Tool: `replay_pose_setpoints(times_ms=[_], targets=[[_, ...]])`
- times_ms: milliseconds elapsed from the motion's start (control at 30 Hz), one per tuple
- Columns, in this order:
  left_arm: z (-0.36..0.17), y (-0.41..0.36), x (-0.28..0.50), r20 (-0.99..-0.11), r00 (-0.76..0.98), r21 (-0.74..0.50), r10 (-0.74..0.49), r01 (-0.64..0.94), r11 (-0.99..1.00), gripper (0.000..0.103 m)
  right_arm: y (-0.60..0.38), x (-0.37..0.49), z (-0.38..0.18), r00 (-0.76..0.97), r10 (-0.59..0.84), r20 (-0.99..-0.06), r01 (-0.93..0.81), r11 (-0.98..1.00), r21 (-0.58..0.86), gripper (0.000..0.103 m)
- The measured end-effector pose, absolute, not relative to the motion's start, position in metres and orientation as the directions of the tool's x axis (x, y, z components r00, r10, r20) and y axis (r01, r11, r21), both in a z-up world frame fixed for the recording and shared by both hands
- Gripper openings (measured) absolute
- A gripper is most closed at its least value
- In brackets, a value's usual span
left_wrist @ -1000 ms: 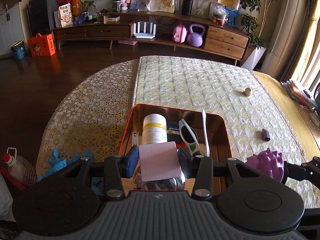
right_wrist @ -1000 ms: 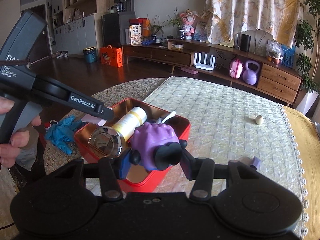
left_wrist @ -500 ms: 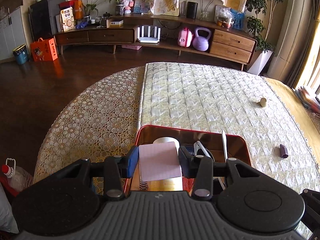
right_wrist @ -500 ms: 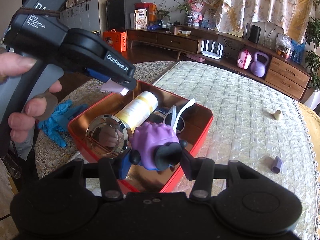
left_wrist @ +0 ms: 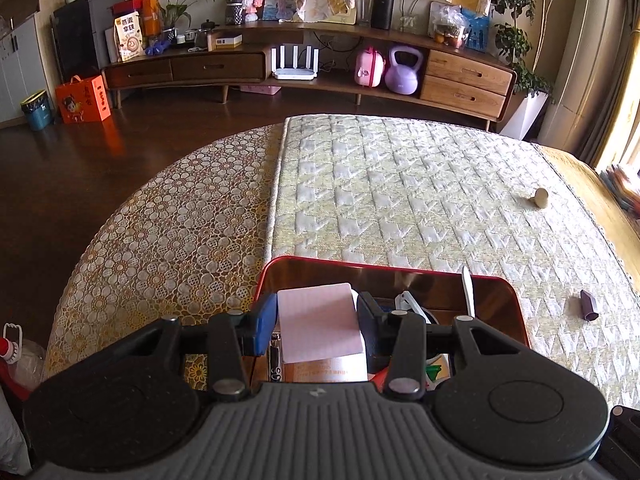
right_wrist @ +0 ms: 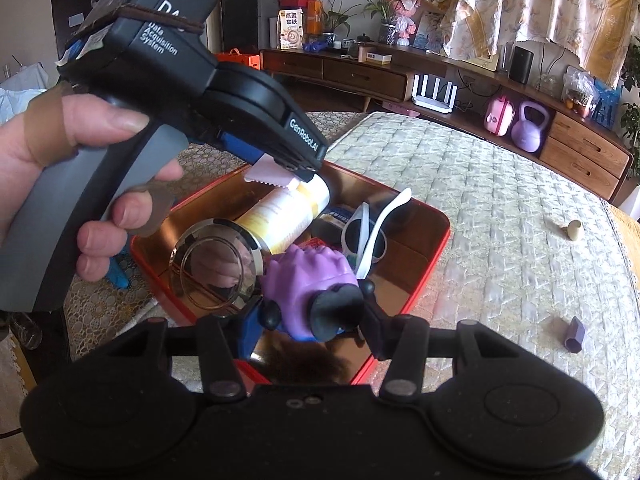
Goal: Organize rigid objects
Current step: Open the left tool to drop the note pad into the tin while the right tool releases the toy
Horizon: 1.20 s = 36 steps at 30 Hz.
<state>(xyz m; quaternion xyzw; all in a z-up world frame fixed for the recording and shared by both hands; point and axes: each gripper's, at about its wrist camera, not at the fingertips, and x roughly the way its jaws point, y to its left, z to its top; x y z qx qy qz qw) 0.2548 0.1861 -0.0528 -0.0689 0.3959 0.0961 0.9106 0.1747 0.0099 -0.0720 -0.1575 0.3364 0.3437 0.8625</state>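
Red tin (right_wrist: 416, 264): one. Left gripper (left_wrist: 316, 322) clamps one pink card (left_wrist: 318, 320); right gripper (right_wrist: 316, 314) clamps one purple spiky roller (right_wrist: 310, 280); two pieces at three o'clock.

sideboard (left_wrist: 304, 68) stood along far wall | purple kettlebell (left_wrist: 402, 72) and pink case (left_wrist: 370, 67) sat on its shelf | orange box (left_wrist: 83, 99) on dark floor | potted plant (left_wrist: 516, 40) at right

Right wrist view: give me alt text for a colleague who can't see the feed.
The right claw grips a spiky purple ball over a red tin holding a bottle, chrome disc, sunglasses and white spoon. At left, a hand holds the left claw, clamping a pink card above the tin.
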Motion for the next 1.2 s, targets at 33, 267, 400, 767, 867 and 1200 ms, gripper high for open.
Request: replay_pose_setpoints(times_ms=[33,267,400,767,867,1200], targets=[[-0.054,0.186,0.255,-0.736,0.666,-0.050,0.118,-0.228,0.972,0.043,0.010,0.175,-0.074,0.533,0.484,-0.694,-0.697,0.716,-0.036,0.051],[-0.062,0.189,0.256,-0.749,0.654,-0.064,0.107,-0.232,0.970,0.043,0.011,0.173,-0.070,0.535,0.501,-0.680,-0.700,0.713,-0.025,0.053],[-0.062,0.189,0.254,-0.748,0.655,-0.067,0.107,-0.235,0.970,0.043,0.010,0.171,-0.069,0.538,0.506,-0.674,-0.701,0.713,-0.025,0.058],[-0.062,0.190,0.243,-0.757,0.646,-0.084,0.096,-0.242,0.967,0.043,-0.008,0.164,-0.060,0.547,0.527,-0.651,-0.684,0.729,0.015,0.061],[-0.062,0.189,0.239,-0.759,0.644,-0.082,0.097,-0.242,0.967,0.044,-0.013,0.162,-0.054,0.549,0.536,-0.642,-0.679,0.733,0.032,0.063],[-0.052,0.183,0.221,-0.753,0.652,-0.091,0.084,-0.230,0.969,0.046,-0.035,0.153,-0.044,0.554,0.559,-0.618,-0.664,0.743,0.077,0.066]])
